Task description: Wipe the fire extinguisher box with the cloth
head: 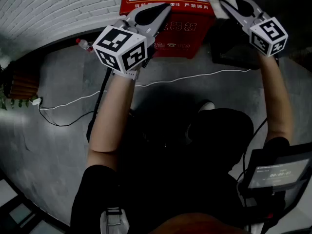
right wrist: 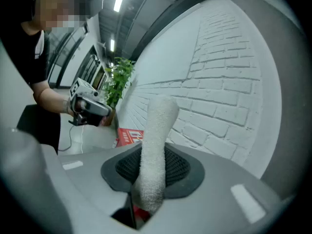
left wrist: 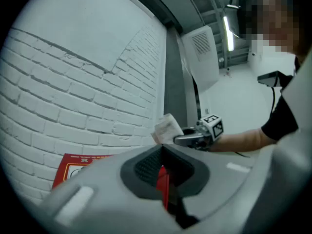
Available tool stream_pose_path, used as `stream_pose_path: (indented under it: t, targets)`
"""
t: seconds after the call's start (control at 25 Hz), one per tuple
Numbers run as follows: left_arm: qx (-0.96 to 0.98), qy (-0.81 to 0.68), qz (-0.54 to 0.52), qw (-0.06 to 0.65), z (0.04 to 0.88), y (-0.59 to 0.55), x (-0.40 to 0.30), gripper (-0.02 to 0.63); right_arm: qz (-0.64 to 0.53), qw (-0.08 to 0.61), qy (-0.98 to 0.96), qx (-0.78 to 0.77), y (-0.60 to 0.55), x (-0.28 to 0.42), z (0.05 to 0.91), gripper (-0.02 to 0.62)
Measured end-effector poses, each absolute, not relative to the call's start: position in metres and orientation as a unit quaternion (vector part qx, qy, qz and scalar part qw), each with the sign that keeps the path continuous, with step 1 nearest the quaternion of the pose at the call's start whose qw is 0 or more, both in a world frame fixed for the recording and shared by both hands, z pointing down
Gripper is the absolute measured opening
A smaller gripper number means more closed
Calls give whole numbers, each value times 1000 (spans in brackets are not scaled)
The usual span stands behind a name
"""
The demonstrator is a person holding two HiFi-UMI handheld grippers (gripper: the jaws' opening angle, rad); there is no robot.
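My right tongs (head: 222, 3) clamped on cloth (right wrist: 157, 130); left tongs (left wrist: 162, 151) closed, empty, over box (head: 183, 43) edge. Risk: cloth slips out under wipe drag.

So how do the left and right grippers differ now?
The right gripper is shut on the white cloth; the left gripper is shut, empty. From the head view, the left gripper overlaps the fire extinguisher box; the right gripper is at its right edge. Both point at it.
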State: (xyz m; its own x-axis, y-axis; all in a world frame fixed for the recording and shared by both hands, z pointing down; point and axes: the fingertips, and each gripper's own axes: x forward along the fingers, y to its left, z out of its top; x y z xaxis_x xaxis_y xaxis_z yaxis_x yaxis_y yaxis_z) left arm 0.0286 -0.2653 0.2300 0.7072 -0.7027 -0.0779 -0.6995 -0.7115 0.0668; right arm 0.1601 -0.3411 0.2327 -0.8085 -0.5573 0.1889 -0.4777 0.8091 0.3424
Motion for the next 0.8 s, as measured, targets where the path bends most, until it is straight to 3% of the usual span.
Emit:
stream_pose_path:
  t: [0.24, 0.52, 0.8]
  targets:
    - [930, -368, -7, 13, 262, -289, 19, 2, -212, 286, -900, 252, -442, 142, 248, 101]
    - [930, -359, -59, 53, 261, -318, 7, 2, -306, 445, -821, 185, -508, 104, 292, 100]
    - [932, -352, -63, 58, 265, -323, 13, 2, -302, 488, -808, 135, -501, 102, 322, 91]
